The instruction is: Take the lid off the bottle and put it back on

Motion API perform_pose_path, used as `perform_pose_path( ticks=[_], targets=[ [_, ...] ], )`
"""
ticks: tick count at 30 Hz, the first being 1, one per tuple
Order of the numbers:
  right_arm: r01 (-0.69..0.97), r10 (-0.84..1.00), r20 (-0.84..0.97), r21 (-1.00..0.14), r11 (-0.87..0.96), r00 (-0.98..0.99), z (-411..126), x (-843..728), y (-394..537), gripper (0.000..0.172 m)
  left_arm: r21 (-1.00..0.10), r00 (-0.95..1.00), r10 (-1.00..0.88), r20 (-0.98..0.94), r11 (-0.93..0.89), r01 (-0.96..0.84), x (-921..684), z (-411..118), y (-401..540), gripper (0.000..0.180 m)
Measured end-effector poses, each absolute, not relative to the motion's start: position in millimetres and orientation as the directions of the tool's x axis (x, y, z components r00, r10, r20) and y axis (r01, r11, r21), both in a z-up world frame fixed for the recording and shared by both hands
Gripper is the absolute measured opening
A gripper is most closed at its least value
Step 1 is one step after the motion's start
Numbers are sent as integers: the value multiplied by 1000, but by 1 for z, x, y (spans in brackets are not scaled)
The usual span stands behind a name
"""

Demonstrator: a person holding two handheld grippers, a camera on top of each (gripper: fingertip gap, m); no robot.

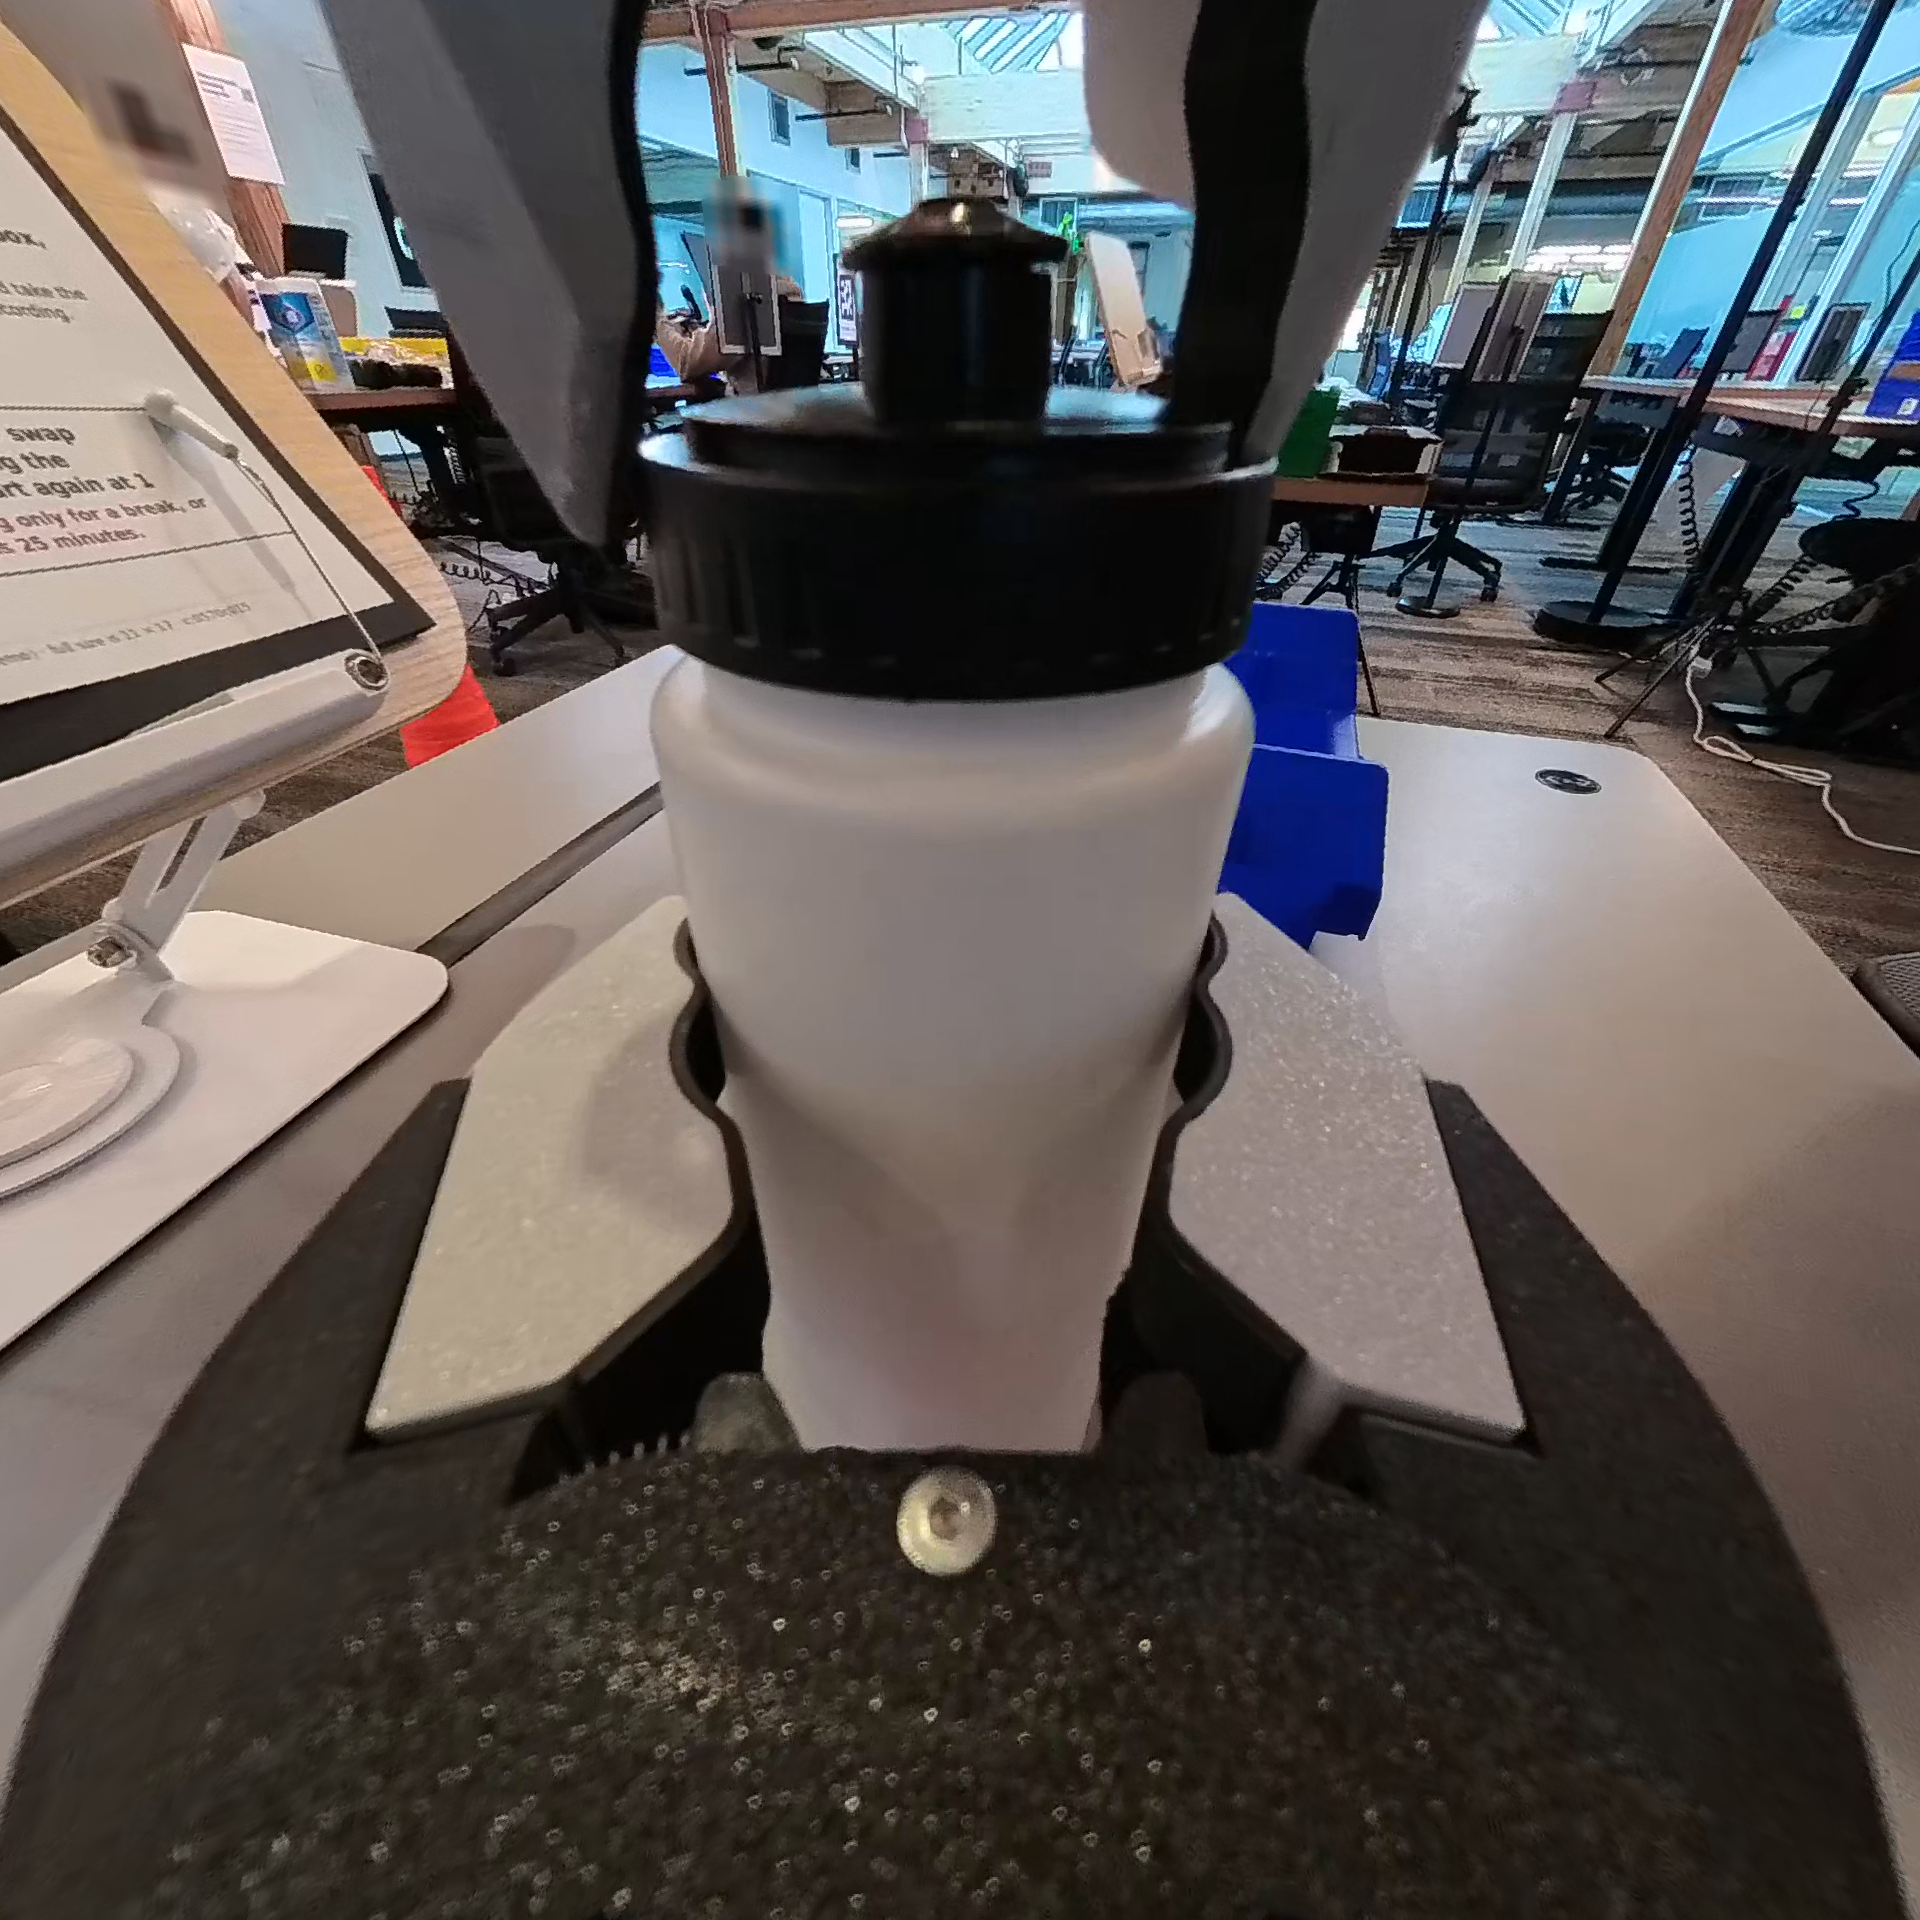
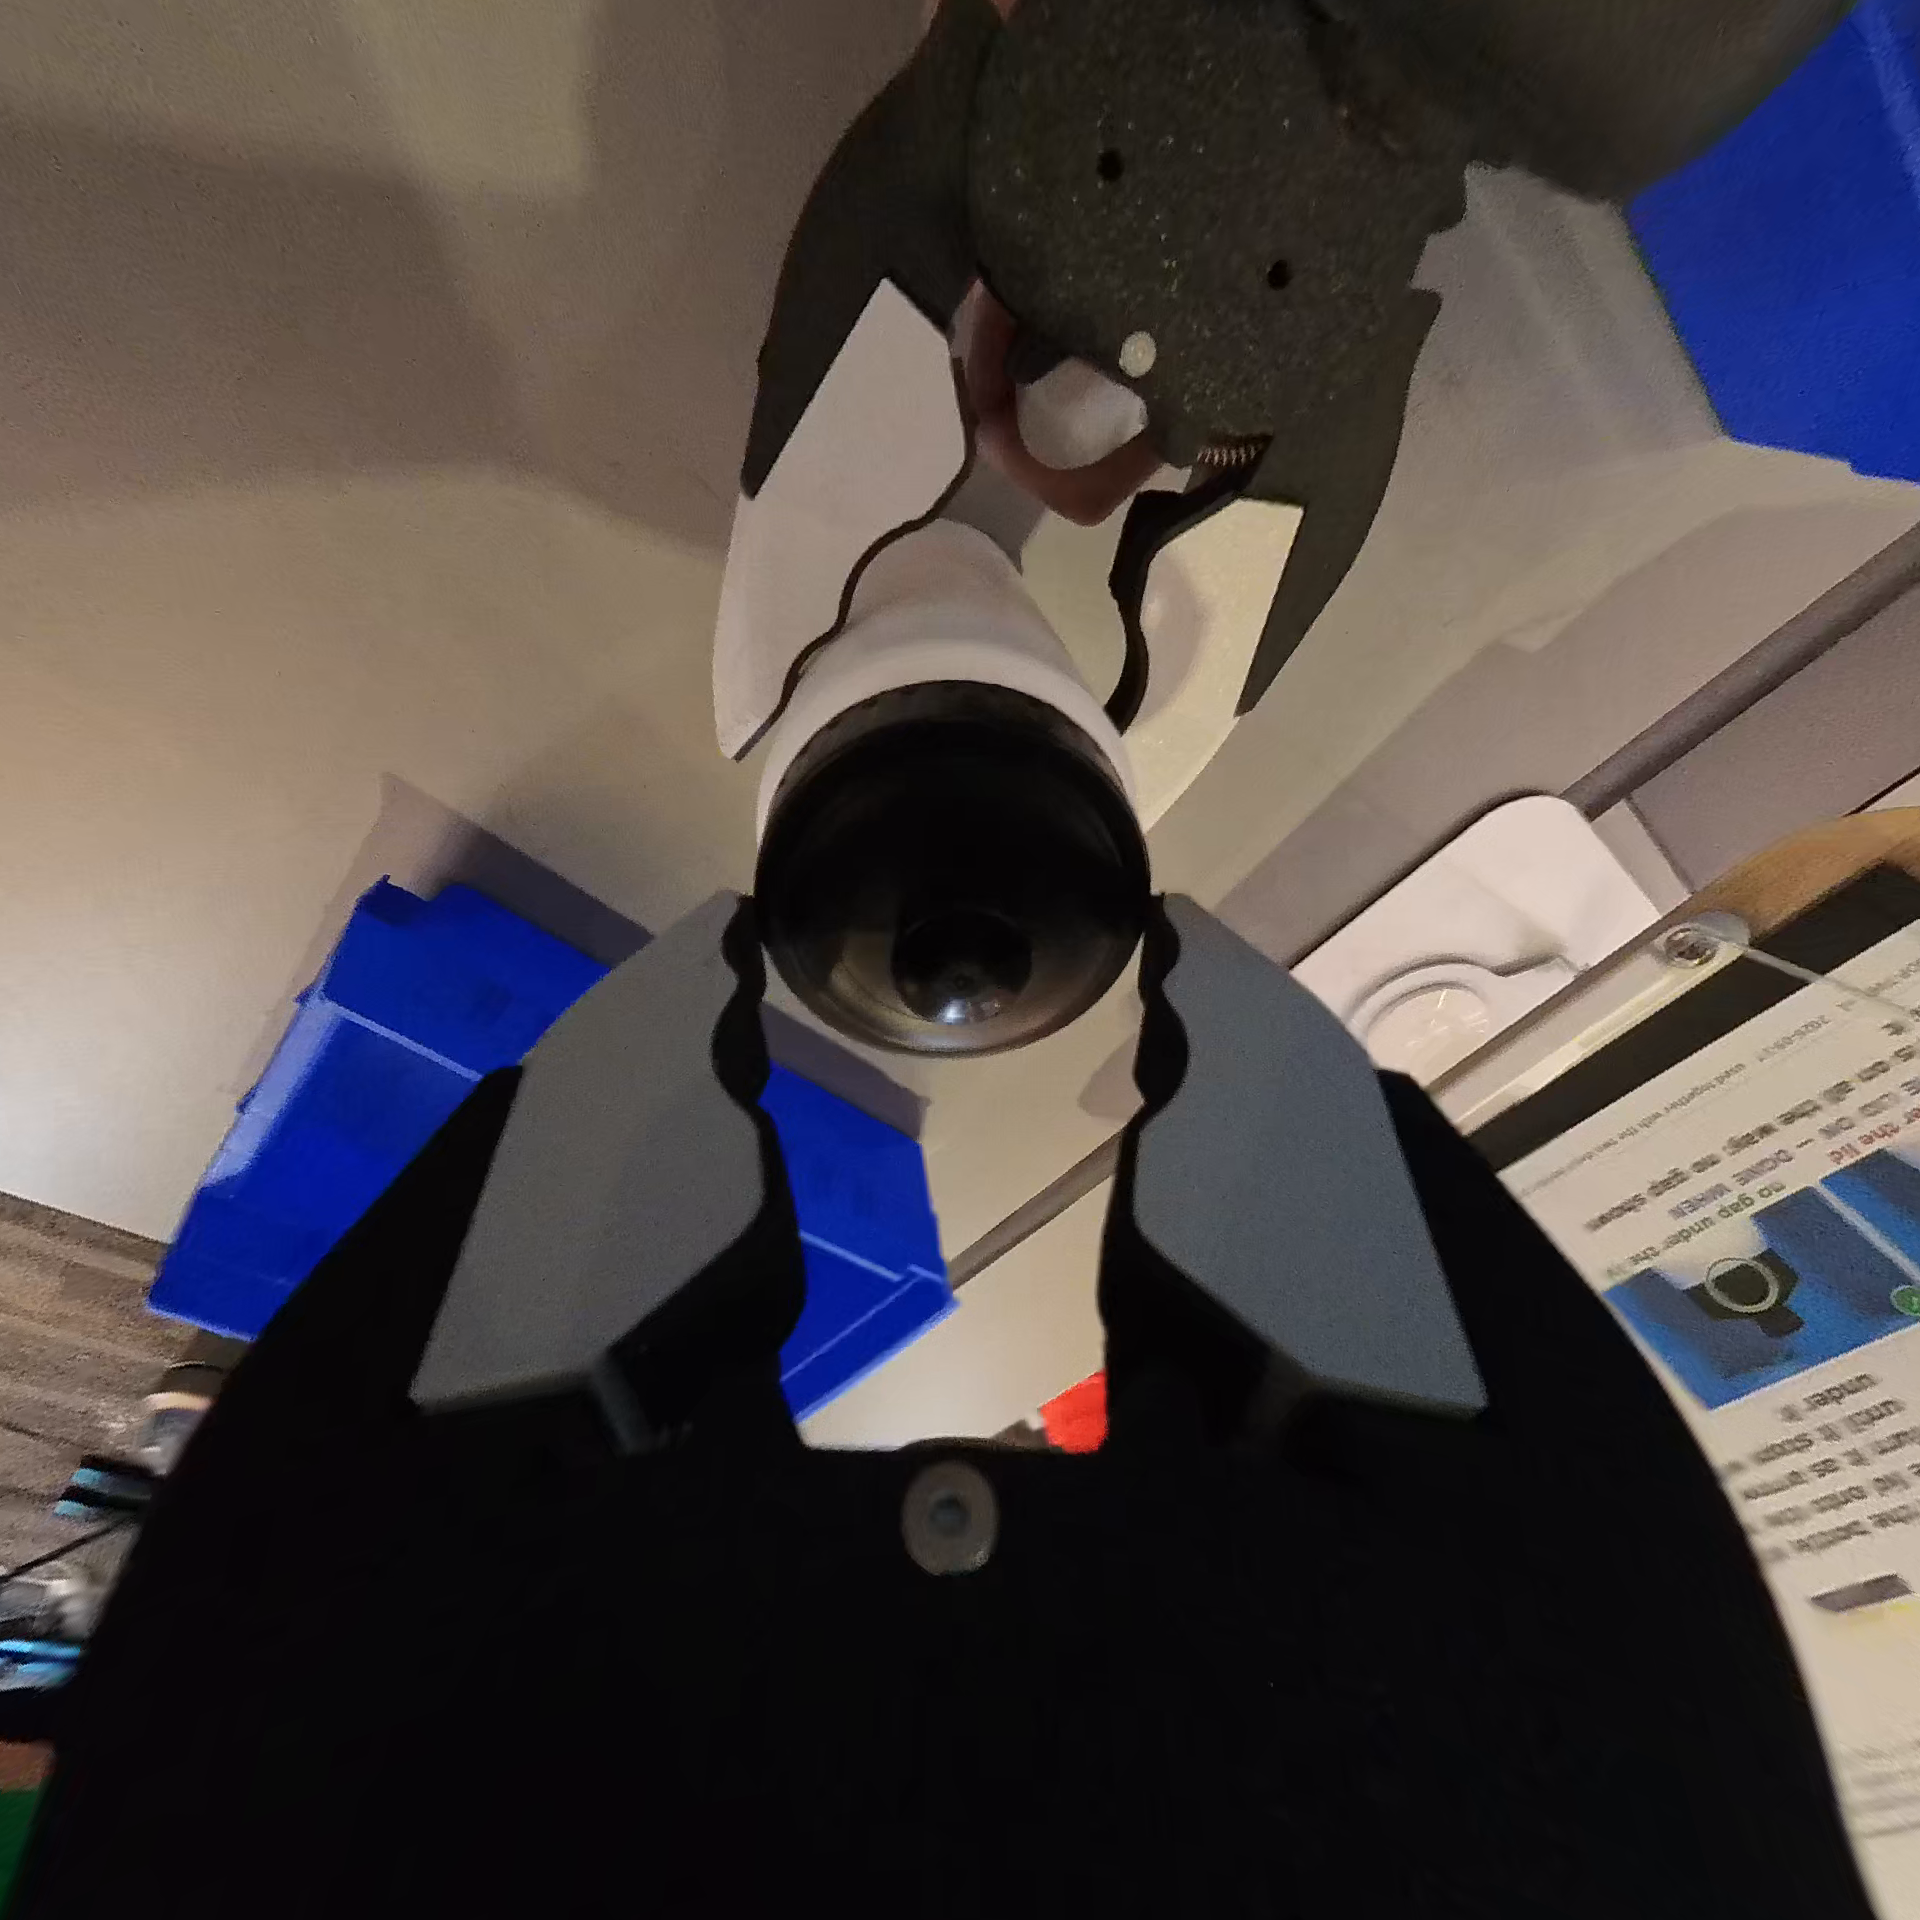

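A white, slightly translucent plastic bottle (image 1: 951, 997) stands upright between the fingers of the left gripper (image 1: 948, 987), whose wavy black pads (image 1: 698, 1029) press on both sides of its waisted lower body. What is inside the bottle cannot be made out through its cloudy wall. A ribbed black screw lid (image 1: 956, 561) with a pull-up spout sits on the bottle's neck, its lower edge meeting the white shoulder. The right gripper (image 2: 948, 945) comes down from above: in its own view the tips of its pale grey fingers (image 2: 665, 1039) flank the round lid (image 2: 951, 883) at its widest part, the black pads touching or very nearly touching the rim on either side, though firm pressure cannot be judged. In the left wrist view those same fingers (image 1: 540, 312) hang down on both sides of the spout. Behind the bottle stands a blue plastic storage bin (image 1: 1304, 790); its contents are out of sight. The pale grey tabletop (image 1: 1621, 987) lies bare to the right as far as its rounded edge, while on the left a white tablet stand (image 1: 208, 997) holding a printed instruction sheet (image 1: 135, 499) crowds that side.
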State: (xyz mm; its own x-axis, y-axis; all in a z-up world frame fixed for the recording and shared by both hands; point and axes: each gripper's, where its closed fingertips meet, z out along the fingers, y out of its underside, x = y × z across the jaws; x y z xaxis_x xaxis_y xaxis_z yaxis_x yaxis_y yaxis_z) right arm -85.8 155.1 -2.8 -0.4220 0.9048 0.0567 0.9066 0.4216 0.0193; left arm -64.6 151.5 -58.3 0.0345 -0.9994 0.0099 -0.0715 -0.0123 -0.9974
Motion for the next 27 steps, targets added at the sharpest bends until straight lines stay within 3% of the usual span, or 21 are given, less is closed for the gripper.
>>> perform_pose_path(
  ticks=[4, 9, 11, 14, 17, 19, 21, 23, 27],
  targets=[
    [981, 984, 30, 83, 173, -176, -3, -84, 156, 69, -997, 44, -999, 20, -23, -71, -65, -58, 153, 86],
    [896, 913, 28, 182, -405, 407, -2, -82, 147, 69, -997, 46, -999, 5, -9, -78, -65, -59, 152, 86],
    [874, 891, 52, 178, -453, 451, -3, -83, 146, 69, -997, 42, -999, 4, -8, -79, -65, -59, 151, 86],
    [925, 940, 53, 169, -341, 337, -1, -81, 146, 70, -997, 43, -999, -2, -2, -83, -64, -59, 150, 86],
    [993, 998, 69, 119, -8, 0, 4, -81, 146, 88, -997, 43, -999, -1, -3, -83, -64, -59, 150, 86],
    [950, 937, 169, 121, 287, -305, 12, -80, 156, 68, -997, 42, -999, 1, -5, -83, -64, -59, 150, 86],
    [882, 850, 240, 70, 466, -469, 15, -86, 156, 68, -997, 41, -999, 2, -6, -83, -64, -59, 150, 86],
    [860, 833, 242, 11, 510, -497, 14, -91, 153, 68, -996, 41, -999, 2, -5, -85, -64, -59, 150, 86],
    [889, 877, 166, 2, 457, -451, 11, -89, 153, 70, -996, 40, -999, -1, -2, -86, -64, -59, 150, 86]
  ],
)
